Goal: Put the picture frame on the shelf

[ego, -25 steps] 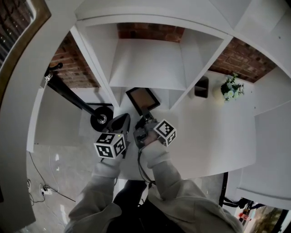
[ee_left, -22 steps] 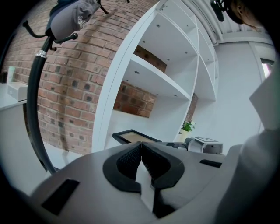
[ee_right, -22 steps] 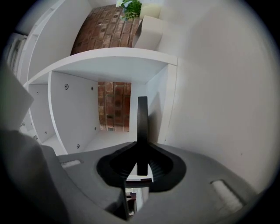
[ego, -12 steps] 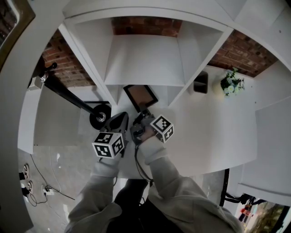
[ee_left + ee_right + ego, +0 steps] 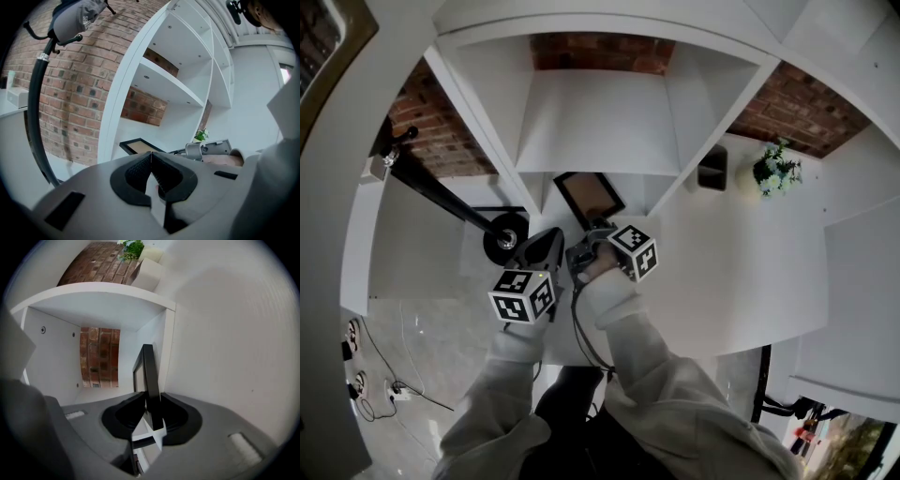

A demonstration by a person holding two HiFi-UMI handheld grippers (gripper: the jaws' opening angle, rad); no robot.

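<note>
The right gripper (image 5: 598,229) has the near edge of the picture frame (image 5: 591,195) between its jaws, which have just been opening slightly, though the pads look to be touching that edge. The frame runs straight ahead from it, long axis pointing into the shelf (image 5: 480,120), at the front edge of the middle compartment. The left gripper (image 5: 546,246), jaws together on nothing, hangs just beside it, so the right hand is nearer for the release.
</note>
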